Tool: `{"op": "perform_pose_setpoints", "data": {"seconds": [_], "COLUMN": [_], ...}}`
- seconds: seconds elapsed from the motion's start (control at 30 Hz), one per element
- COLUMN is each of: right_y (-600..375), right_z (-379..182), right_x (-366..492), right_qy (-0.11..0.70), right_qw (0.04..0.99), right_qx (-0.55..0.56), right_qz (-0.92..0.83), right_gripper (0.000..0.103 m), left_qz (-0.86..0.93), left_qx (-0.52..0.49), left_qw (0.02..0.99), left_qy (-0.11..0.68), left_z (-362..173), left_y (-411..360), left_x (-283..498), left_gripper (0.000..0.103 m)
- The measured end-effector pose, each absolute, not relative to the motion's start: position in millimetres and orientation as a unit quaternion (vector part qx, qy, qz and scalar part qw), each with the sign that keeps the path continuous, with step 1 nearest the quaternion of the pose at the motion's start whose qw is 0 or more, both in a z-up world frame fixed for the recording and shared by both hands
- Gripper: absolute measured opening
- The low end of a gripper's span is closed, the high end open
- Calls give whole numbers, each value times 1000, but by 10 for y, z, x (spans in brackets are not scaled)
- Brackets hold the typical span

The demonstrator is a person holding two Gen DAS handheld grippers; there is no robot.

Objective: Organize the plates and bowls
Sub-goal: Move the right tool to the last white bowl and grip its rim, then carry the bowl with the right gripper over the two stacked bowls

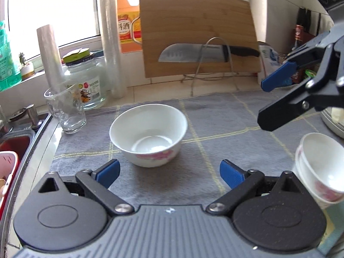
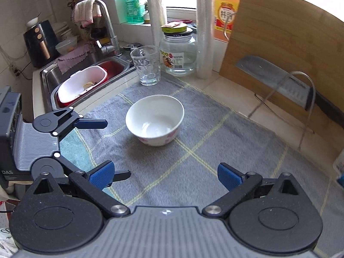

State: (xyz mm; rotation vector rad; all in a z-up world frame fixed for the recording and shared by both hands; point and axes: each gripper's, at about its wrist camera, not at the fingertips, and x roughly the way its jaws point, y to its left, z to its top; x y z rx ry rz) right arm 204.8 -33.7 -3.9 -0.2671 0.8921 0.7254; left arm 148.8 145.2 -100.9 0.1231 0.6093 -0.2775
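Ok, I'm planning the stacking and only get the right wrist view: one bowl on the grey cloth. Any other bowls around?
Observer: Yes. The left wrist view shows a stack of nested bowls with the same pink pattern, at the far right beside the left claw.
Operator: Is my right claw touching that stack?
Observer: No. The right claw hangs farther back than the stack, clear of it, jaws open with nothing between them.

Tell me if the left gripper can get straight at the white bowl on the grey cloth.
Probably yes. The left gripper is open and empty, the white bowl stands alone on the grey cloth just ahead of its fingers, and nothing lies between them.
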Motion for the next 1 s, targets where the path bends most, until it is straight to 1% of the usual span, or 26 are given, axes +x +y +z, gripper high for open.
{"op": "perform_pose_setpoints", "data": {"seconds": [0.33,0.5,0.67,0.9,1.0], "right_y": [162,352,457,507,507], "right_z": [-267,-455,-593,-668,-680], "right_x": [2596,2834,2975,3118,3149], "right_qy": [437,454,466,475,477], "right_qw": [804,797,795,796,795], "right_qx": [-139,-135,-137,-118,-107], "right_qz": [379,375,364,357,360], "right_gripper": [103,99,90,80,74], "left_qz": [-134,-142,-150,-158,-158], "left_qx": [51,50,50,44,43], "left_qw": [944,944,942,942,942], "left_qy": [298,295,298,293,292], "left_z": [-1190,-1224,-1259,-1250,-1248], "left_y": [1577,1580,1577,1599,1612], "left_x": [1826,1930,1978,2006,2012], "left_gripper": [99,98,95,91,90]}}
